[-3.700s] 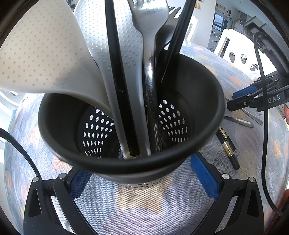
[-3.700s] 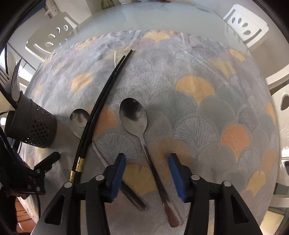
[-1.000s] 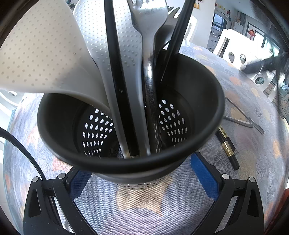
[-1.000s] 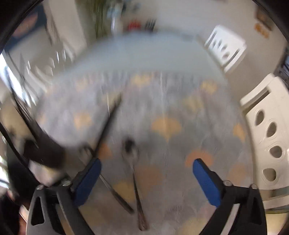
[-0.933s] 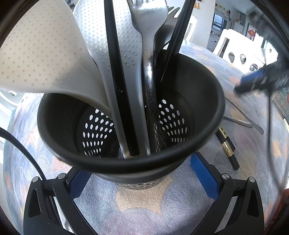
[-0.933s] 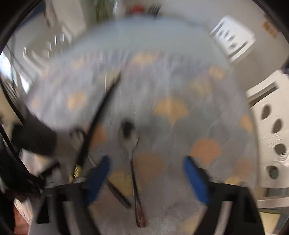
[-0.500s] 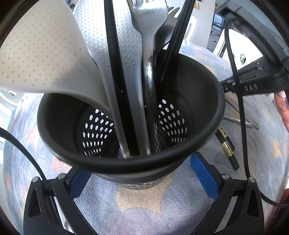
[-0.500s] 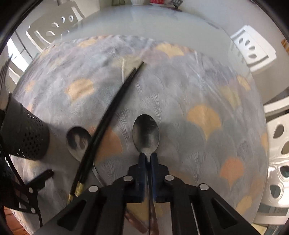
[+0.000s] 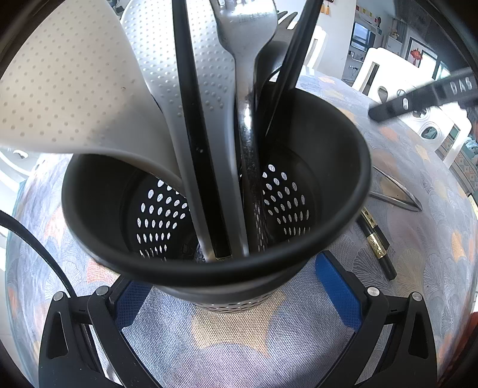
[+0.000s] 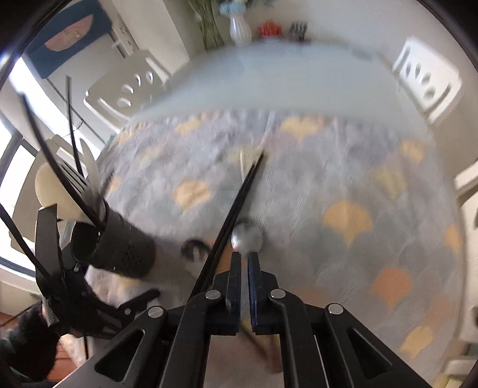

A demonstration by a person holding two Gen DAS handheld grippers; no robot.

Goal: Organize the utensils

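Note:
My left gripper (image 9: 236, 286) is shut on the black perforated utensil holder (image 9: 343, 167), which stands on the tablecloth and holds white spatulas (image 9: 74, 89), a metal fork (image 9: 248, 44) and black chopsticks (image 9: 191, 119). My right gripper (image 10: 244, 262) is shut on the handle of a metal spoon (image 10: 247, 237) and holds it above the cloth. A second spoon (image 10: 194, 249) and a pair of black chopsticks (image 10: 236, 206) lie on the cloth beside it. The holder also shows in the right wrist view (image 10: 119, 247), to the left.
A patterned cloth (image 10: 343, 194) covers the round table. White chairs (image 10: 430, 74) stand around it. In the left wrist view the chopstick ends (image 9: 376, 241) and spoon handles (image 9: 394, 197) lie right of the holder. A vase (image 10: 239, 27) stands at the far edge.
My right gripper has lifted with the spoon in it and tilted up; the view is blurred with motion. My left gripper and the holder have not moved.

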